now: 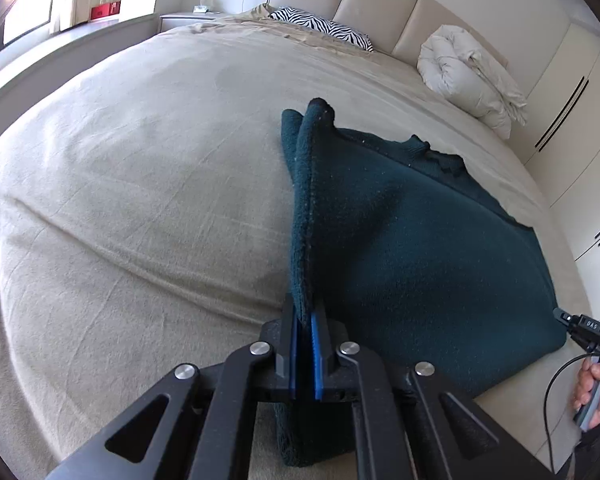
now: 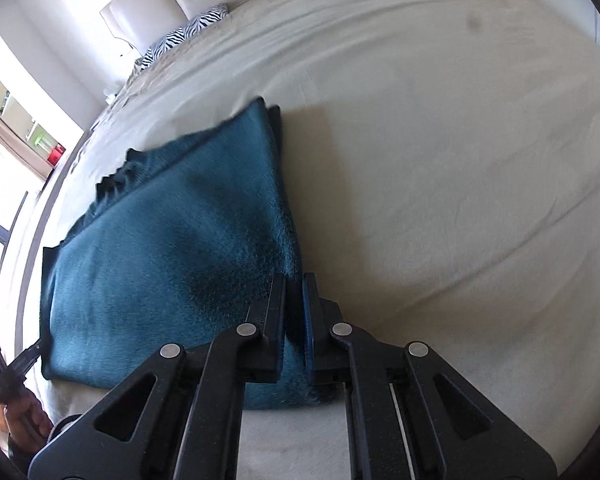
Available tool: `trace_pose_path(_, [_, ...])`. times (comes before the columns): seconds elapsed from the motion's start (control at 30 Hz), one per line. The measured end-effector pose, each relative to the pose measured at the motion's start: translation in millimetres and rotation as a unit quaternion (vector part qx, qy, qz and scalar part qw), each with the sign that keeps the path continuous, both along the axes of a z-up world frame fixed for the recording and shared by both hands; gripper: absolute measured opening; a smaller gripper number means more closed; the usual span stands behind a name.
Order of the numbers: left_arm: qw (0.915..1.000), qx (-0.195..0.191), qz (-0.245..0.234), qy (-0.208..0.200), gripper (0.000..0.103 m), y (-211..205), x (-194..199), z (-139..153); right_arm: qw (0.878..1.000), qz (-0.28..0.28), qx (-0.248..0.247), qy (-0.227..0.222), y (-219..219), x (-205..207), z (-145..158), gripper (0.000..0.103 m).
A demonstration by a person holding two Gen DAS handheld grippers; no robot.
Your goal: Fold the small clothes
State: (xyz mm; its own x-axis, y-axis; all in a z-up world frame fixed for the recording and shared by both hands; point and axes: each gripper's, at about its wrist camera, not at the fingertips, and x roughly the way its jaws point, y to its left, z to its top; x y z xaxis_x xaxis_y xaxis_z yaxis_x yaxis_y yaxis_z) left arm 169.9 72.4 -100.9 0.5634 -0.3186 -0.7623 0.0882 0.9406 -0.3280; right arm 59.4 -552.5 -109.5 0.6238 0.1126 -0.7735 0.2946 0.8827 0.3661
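Left and right wrist views. My left gripper [image 1: 305,320] pinches the near left edge of the dark teal knitted garment [image 1: 412,240], lifting it into an upright ridge that runs away toward a raised far corner. My right gripper [image 2: 294,300] pinches the garment's near right edge; in the left view it [image 1: 568,318] grips the near right corner, and white lettering on its body is too small to read reliably. The garment lies on the beige bed cover [image 1: 140,200], ribbed neckline at its far side. Open cover extends left of the garment and, in the right view, right of it. Far off: zebra-print pillow [image 1: 324,28], rolled white duvet [image 1: 464,76], padded headboard [image 1: 380,4].
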Motion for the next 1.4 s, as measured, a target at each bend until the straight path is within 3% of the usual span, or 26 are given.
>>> trace_pose_path(0.07, [0.9999, -0.013, -0.004, 0.004, 0.012, 3.9, 0.1, 0.8, 1.000, 0.001, 0.005, -0.006, -0.2, 0.2, -0.7, 0.009])
trace_pose_path(0.13, [0.9998, -0.013, 0.006, 0.012, 0.034, 10.0, -1.5, 4.8, 1.000, 0.000, 0.019, -0.005, -4.3, -1.6, 1.8, 0.011])
trace_pose_path(0.2, [0.9997, -0.007, 0.022, 0.010, 0.035, 16.4, -7.5, 13.6, 1.000, -0.016, 0.017, -0.001, -10.5, -6.0, 7.1, 0.026])
trace_pose_path(0.27, [0.9990, 0.029, 0.031, -0.015, 0.036, 13.9, -14.0, 32.3, 0.998, -0.055, -0.005, -0.016, -18.5, -17.2, 20.9, 0.054])
trace_pose_path(0.3, [0.9984, 0.039, 0.030, -0.028, 0.037, 9.4, -15.4, 41.3, 0.997, -0.071, -0.012, -0.033, -20.8, -23.0, 30.3, 0.055])
trace_pose_path(0.43, [0.9948, 0.065, -0.016, -0.076, 0.048, -37.5, 4.7, 71.3, 0.996, -0.021, 0.014, -0.080, 2.9, -15.6, 56.7, 0.055])
trace_pose_path(0.53, [0.9905, 0.084, -0.044, -0.099, 0.051, -78.5, 39.1, 79.6, 0.990, 0.088, 0.048, -0.098, 61.5, 23.2, 64.7, 0.053])
trace_pose_path(0.67, [0.9859, 0.130, -0.053, -0.091, 0.051, -113.2, 96.1, 60.7, 0.979, 0.145, 0.099, -0.102, 111.2, 79.2, 56.2, 0.053])
trace_pose_path(0.8, [0.9877, 0.148, -0.036, -0.036, 0.052, -106.4, 144.8, 17.4, 0.966, 0.172, 0.177, -0.081, 139.6, 146.2, 30.3, 0.053])
trace_pose_path(0.9, [0.9907, 0.120, -0.038, -0.052, 0.058, -93.8, 148.8, 6.6, 0.970, 0.143, 0.190, -0.048, 131.8, 178.6, -1.0, 0.052])
trace_pose_path(0.97, [0.9916, 0.110, -0.040, -0.055, 0.060, -90.8, 150.2, 3.0, 0.971, 0.114, 0.205, -0.048, 113.1, 189.2, -19.9, 0.018])
trace_pose_path(1.03, [0.9910, 0.114, -0.040, -0.057, 0.062, -91.7, 151.5, 0.3, 0.967, 0.079, 0.235, -0.060, 80.0, 189.8, -33.9, 0.001])
trace_pose_path(1.1, [0.9888, 0.130, -0.039, -0.062, 0.064, -96.6, 150.3, -1.3, 0.961, 0.023, 0.262, -0.084, 36.0, 180.7, -40.8, 0.000])
trace_pose_path(1.13, [0.9876, 0.137, -0.039, -0.065, 0.064, -98.7, 150.0, -2.3, 0.966, -0.017, 0.246, -0.082, 17.5, 174.7, -40.7, 0.000])
trace_pose_path(1.23, [0.9874, 0.138, -0.037, -0.067, 0.064, -99.2, 148.1, -2.4, 0.964, -0.094, 0.236, -0.083, -27.5, 156.2, -36.6, 0.001])
trace_pose_path(1.33, [0.9869, 0.141, -0.037, -0.068, 0.064, -100.5, 146.2, -2.5, 0.969, -0.110, 0.204, -0.088, -35.1, 139.0, -18.0, 0.009])
trace_pose_path(1.4, [0.9867, 0.143, -0.036, -0.069, 0.064, -100.6, 146.2, -1.9, 0.974, -0.069, 0.193, -0.098, -14.0, 126.3, -1.0, 0.010])
